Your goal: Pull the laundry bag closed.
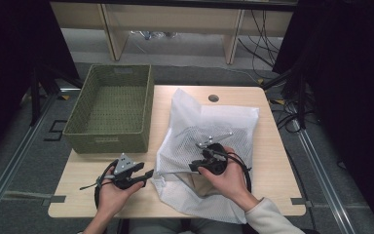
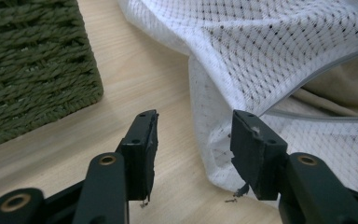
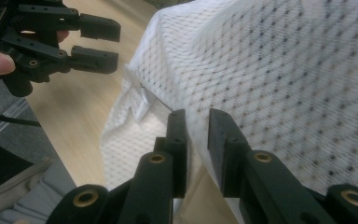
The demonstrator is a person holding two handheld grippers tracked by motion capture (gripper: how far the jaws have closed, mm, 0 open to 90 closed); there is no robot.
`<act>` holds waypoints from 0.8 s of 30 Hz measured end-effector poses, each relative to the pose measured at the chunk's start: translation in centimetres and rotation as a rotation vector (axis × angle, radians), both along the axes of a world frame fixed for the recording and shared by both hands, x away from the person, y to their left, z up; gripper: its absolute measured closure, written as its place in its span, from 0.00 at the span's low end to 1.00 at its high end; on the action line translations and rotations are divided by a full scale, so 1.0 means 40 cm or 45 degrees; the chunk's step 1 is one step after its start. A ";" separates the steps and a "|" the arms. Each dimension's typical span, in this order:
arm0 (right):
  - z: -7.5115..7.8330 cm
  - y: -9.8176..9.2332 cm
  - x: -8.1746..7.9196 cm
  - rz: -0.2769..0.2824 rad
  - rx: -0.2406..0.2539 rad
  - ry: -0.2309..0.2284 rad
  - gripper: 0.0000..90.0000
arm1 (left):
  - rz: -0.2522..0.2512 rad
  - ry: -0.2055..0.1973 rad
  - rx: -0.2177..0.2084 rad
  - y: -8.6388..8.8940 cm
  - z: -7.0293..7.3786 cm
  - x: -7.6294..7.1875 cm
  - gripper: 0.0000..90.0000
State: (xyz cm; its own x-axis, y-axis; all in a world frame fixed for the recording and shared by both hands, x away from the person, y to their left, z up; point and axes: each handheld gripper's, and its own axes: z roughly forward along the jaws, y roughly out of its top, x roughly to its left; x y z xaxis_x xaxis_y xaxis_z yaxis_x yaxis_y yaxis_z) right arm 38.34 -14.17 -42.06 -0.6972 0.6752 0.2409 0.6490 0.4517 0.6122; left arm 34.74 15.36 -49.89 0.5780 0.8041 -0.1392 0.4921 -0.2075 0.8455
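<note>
no readable text anywhere. green basket [image 1: 111,108] has small label plates on its end walls, too blurred to read.

White mesh bag [image 1: 209,146] at worktop [image 1: 272,185] centre-right; right gripper [image 1: 209,161] on it, left gripper [image 1: 143,175] just beside near corner; green basket [image 1: 109,141] overhanging left edge.

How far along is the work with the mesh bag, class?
Done: the mesh bag lies flat on the table, its mouth gaping beside the green basket. In hand: the right gripper has its jaws either side of the bag's top edge, not visibly pinching; the left gripper stands open at the bag's corner. Left: gripping and handling the bag; the basket holds nothing.
</note>
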 end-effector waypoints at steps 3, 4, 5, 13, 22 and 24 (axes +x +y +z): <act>-0.007 0.023 0.002 0.012 -0.002 0.015 0.88 | -0.015 0.008 0.016 0.000 0.000 0.005 0.59; -0.010 0.030 0.004 0.024 -0.007 0.018 0.88 | -0.018 0.009 0.020 -0.002 0.000 0.006 0.59; -0.013 0.039 0.004 0.010 -0.014 0.032 0.88 | -0.030 0.011 0.012 -0.007 -0.002 0.009 0.60; -0.041 0.066 0.008 0.080 -0.038 0.066 0.88 | -0.246 0.024 0.214 -0.021 -0.011 0.034 0.61; -0.030 0.054 0.007 0.052 -0.029 0.045 0.88 | -0.432 0.023 0.379 -0.048 -0.029 0.052 0.66; -0.029 0.053 0.007 0.052 -0.029 0.044 0.88 | -0.468 0.022 0.405 -0.053 -0.030 0.058 0.69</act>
